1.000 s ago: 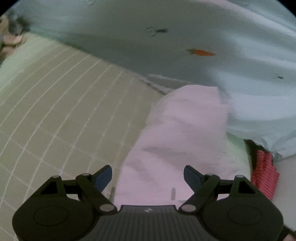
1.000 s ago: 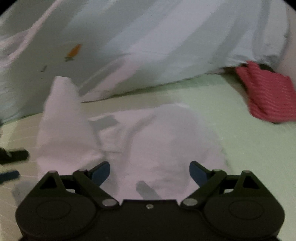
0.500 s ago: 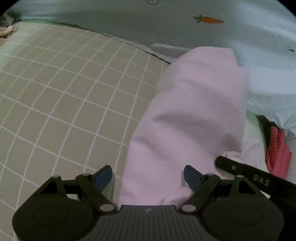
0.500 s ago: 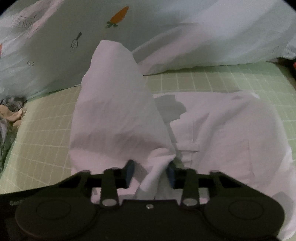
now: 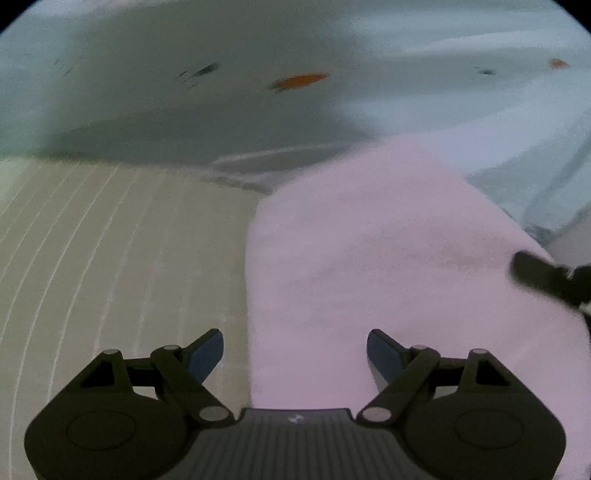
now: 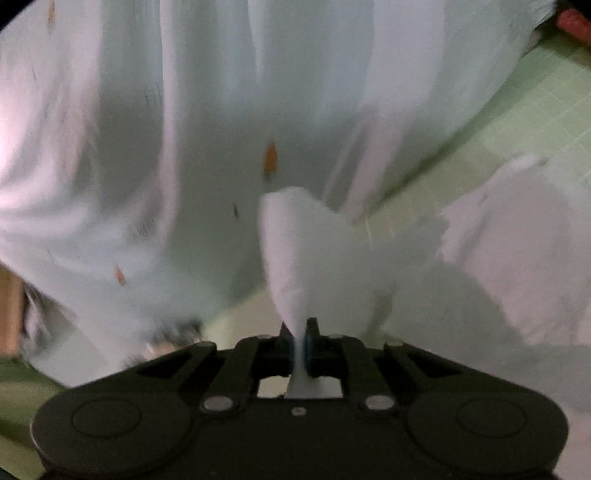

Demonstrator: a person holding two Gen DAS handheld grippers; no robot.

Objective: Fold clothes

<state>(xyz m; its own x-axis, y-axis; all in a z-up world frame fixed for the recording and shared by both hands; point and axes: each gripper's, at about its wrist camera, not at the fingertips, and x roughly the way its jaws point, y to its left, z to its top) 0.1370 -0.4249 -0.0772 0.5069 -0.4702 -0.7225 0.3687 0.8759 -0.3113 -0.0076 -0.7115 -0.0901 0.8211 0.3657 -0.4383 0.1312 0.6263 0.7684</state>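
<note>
Two grippers work over a bed spread with a green checked sheet (image 5: pixel 110 258). On the left, the left gripper (image 5: pixel 294 354) hangs with its blue pads wide apart, gripping nothing, one pad over the sheet and the other over a pale pink garment (image 5: pixel 369 258) that rises in a soft hump ahead of it. Beyond lies a light blue carrot-print quilt (image 5: pixel 221 103). To the right, the right gripper (image 6: pixel 300 341) has just been closing and pinches a bunched fold of the pink garment between its pads, the fabric standing up in a peak; the rest spreads over the sheet at right. A red knit item (image 6: pixel 574 22) shows in the far right corner.
</note>
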